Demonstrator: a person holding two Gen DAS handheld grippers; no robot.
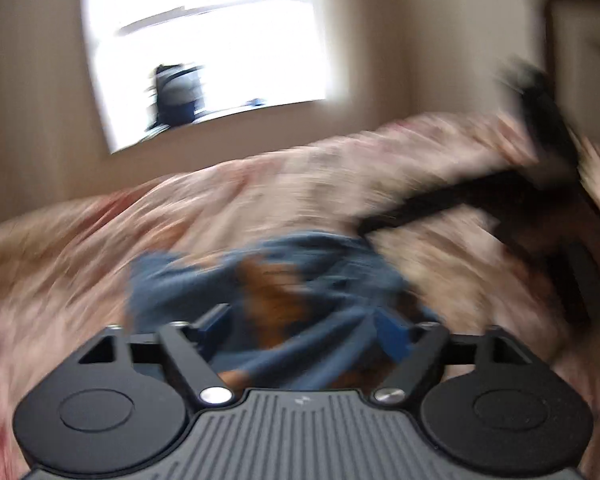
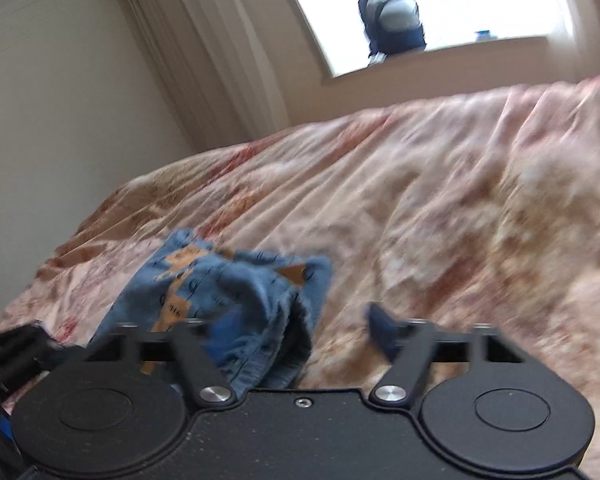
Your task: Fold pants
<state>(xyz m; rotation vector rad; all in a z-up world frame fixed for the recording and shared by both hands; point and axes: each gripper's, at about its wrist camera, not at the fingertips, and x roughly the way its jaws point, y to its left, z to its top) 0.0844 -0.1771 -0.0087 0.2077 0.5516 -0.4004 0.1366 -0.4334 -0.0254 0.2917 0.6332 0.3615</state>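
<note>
Here the bunched pants (image 2: 236, 300) lie between both grippers' wide-spread fingers (image 2: 384, 326), gripped by neither.

Floral bedspread (image 2: 440, 184), backpack (image 2: 394, 20) on windowsill (image 2: 480, 46)

Bed (image 2: 440, 184) with rumpled pink-and-tan floral cover, standing below the window (image 2: 440, 4); lying on it, at the edge farthest from the window, one bunched blue denim pants (image 2: 236, 292) with orange patches.
</note>
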